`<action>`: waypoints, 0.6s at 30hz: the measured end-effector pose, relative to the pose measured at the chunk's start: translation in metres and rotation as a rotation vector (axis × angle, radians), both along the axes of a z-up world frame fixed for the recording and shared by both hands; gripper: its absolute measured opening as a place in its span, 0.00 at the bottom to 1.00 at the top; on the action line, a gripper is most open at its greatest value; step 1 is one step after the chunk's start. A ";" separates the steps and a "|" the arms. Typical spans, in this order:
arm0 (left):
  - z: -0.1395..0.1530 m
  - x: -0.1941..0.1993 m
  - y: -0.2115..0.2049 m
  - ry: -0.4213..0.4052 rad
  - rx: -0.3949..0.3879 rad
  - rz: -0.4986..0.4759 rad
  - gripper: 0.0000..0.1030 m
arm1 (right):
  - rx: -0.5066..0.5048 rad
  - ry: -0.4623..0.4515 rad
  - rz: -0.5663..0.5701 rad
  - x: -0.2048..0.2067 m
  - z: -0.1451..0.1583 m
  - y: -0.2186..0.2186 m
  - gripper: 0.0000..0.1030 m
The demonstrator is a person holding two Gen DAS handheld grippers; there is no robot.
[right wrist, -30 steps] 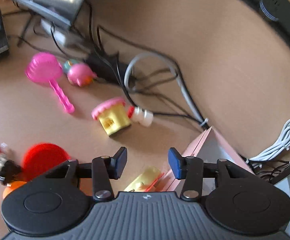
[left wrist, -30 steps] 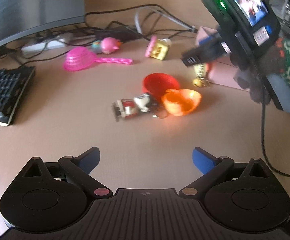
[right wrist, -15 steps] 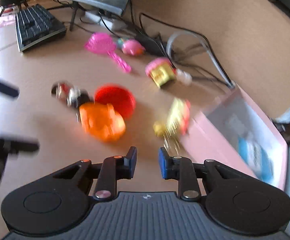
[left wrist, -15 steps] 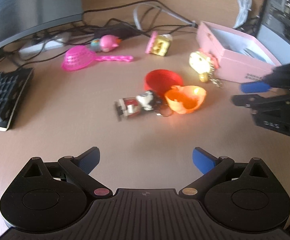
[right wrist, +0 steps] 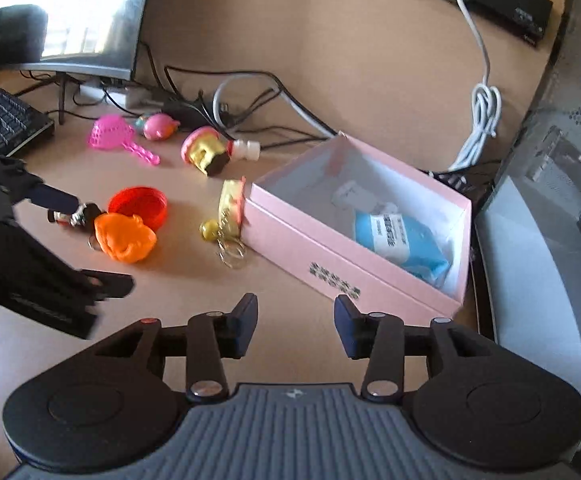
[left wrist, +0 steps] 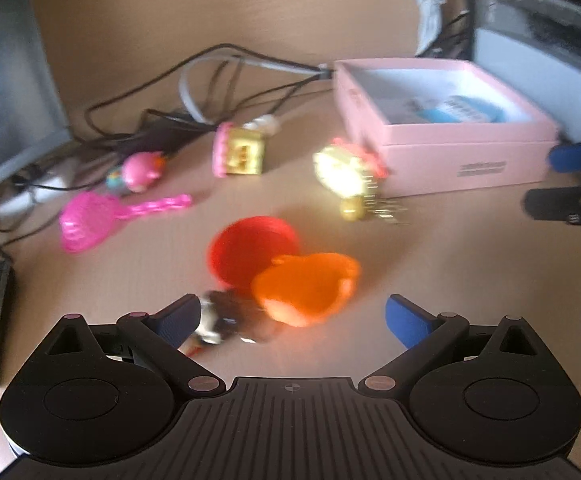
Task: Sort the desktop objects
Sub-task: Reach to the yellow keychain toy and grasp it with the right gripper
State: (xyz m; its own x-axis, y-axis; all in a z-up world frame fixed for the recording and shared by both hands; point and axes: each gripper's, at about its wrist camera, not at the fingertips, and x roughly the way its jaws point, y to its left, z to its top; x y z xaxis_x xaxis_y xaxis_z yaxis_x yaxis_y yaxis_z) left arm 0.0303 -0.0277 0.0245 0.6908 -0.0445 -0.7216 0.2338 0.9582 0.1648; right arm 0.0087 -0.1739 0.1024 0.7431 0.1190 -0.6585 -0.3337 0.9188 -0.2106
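Observation:
My left gripper (left wrist: 292, 316) is open and low over the desk, with the orange toy (left wrist: 306, 292) between its fingers and a small dark figure toy (left wrist: 226, 320) by its left finger. Just behind them lies a red lid (left wrist: 250, 248). A yellow keychain (right wrist: 230, 204) rests against the open pink box (right wrist: 350, 260), which holds a blue packet (right wrist: 402, 236). My right gripper (right wrist: 295, 320) hovers in front of the box; its jaws are opening with nothing between them. In the right wrist view the left gripper (right wrist: 102, 240) straddles the orange toy (right wrist: 124, 238).
A pink strainer (left wrist: 90, 220), a pink pig toy (left wrist: 142, 166) and a yellow cupcake toy (left wrist: 238, 156) lie near tangled cables (left wrist: 218, 72) at the back. A keyboard (right wrist: 6, 124) and monitor (right wrist: 70, 12) stand left; a computer case (right wrist: 550, 200) walls the right.
My left gripper has moved forward until the orange toy and figure sit at its fingers. My right gripper pulled back from the box, narrowed its jaws, then widened them again.

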 end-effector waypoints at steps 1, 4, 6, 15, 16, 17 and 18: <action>0.000 0.002 0.004 -0.004 0.014 0.025 0.99 | -0.004 -0.008 0.014 0.000 0.001 0.006 0.41; 0.001 0.003 0.030 -0.012 0.036 0.133 0.99 | -0.028 -0.036 0.079 0.006 0.003 0.022 0.41; 0.003 0.004 0.053 -0.008 0.055 0.232 0.99 | -0.061 -0.058 0.129 0.016 0.004 0.038 0.41; 0.029 -0.034 0.109 0.007 -0.088 0.368 0.99 | -0.178 -0.086 0.217 0.094 -0.006 0.102 0.40; 0.033 -0.041 0.105 0.002 -0.097 0.360 0.99 | -0.201 -0.080 0.228 0.101 -0.010 0.107 0.40; 0.037 -0.048 0.104 -0.005 -0.107 0.350 0.99 | -0.222 -0.071 0.238 0.107 -0.014 0.111 0.40; 0.040 -0.054 0.103 -0.012 -0.114 0.343 0.99 | -0.246 -0.056 0.243 0.113 -0.019 0.113 0.40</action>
State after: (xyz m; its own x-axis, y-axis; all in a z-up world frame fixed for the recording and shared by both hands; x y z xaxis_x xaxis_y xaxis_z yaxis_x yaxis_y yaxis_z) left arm -0.0240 0.0750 0.0647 0.6877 0.1112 -0.7174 -0.1054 0.9930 0.0529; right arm 0.1220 -0.0605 0.0837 0.7485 0.1400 -0.6481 -0.5182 0.7334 -0.4400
